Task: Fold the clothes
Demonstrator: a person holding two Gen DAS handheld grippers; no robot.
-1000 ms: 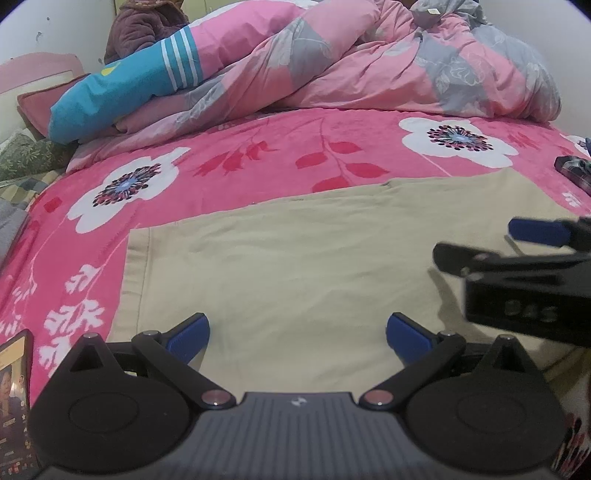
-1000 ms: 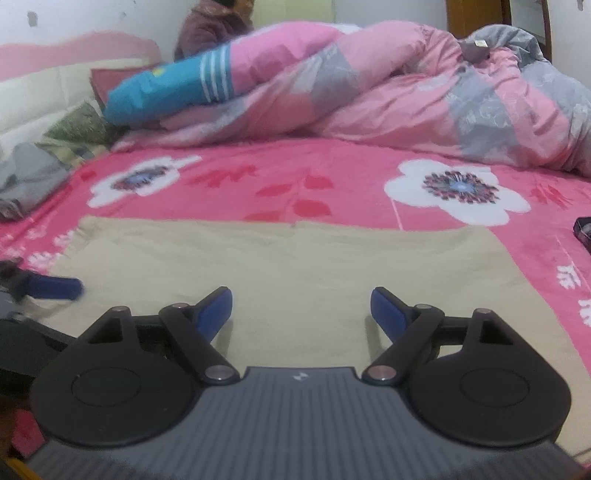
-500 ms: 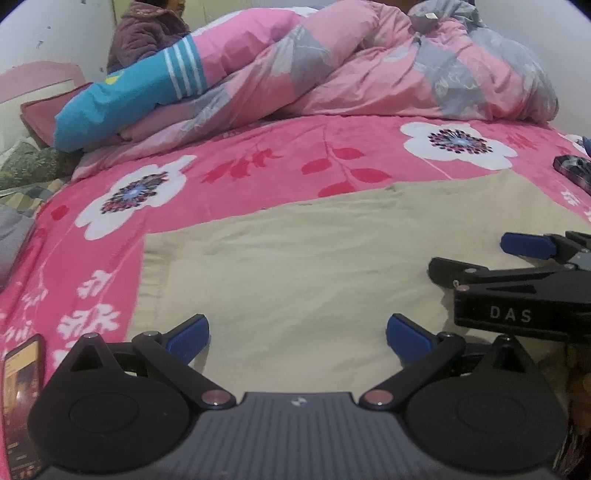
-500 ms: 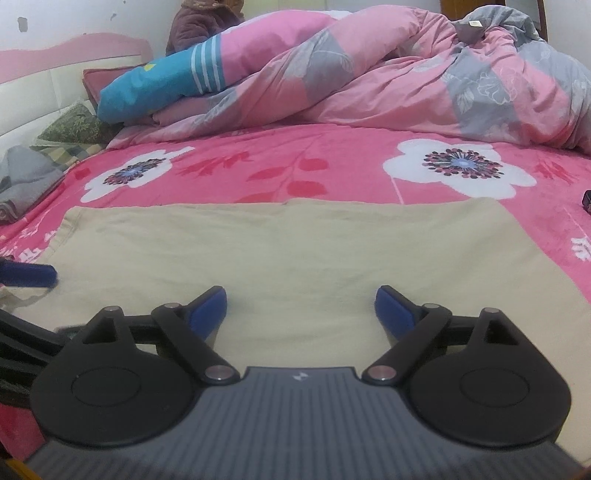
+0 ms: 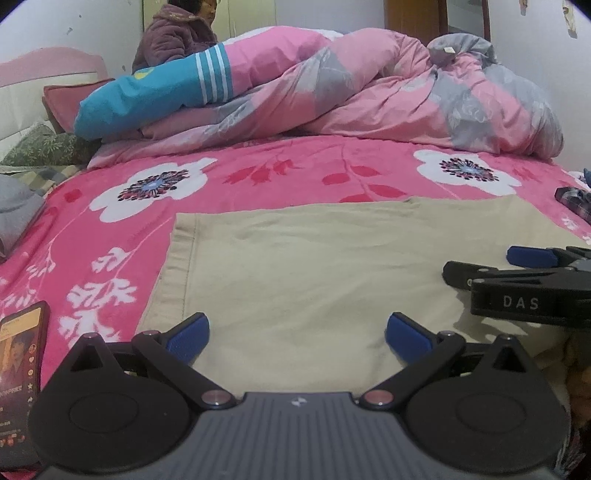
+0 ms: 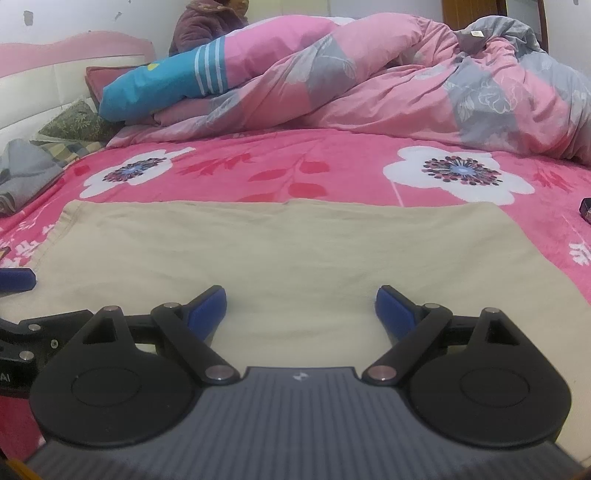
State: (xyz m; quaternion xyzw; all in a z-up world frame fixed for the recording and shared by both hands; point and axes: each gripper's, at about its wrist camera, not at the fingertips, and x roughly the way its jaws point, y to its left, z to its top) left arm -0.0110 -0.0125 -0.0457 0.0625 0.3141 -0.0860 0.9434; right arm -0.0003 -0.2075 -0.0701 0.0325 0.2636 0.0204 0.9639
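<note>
A beige garment (image 5: 314, 266) lies flat as a wide rectangle on the pink flowered bedspread (image 5: 229, 177); it also fills the middle of the right wrist view (image 6: 280, 251). My left gripper (image 5: 297, 338) hovers over its near left part, open, nothing between the blue pads. My right gripper (image 6: 301, 308) is open over the near right part, also empty. The right gripper's body (image 5: 517, 291) shows at the right edge of the left wrist view. A blue pad of the left gripper (image 6: 16, 279) peeks in at the left of the right wrist view.
A bunched pink and grey duvet (image 5: 388, 88) and a blue striped pillow (image 5: 155, 96) lie across the far side. A person (image 5: 173, 33) sits behind them. A lit phone (image 5: 18, 354) lies near left, grey clothing (image 5: 14, 218) at the left, a dark item (image 5: 576, 201) at the right.
Both grippers have tilted up and drawn back a little, so more of the far bed and wall shows. The garment lies as before and both grippers stay open.
</note>
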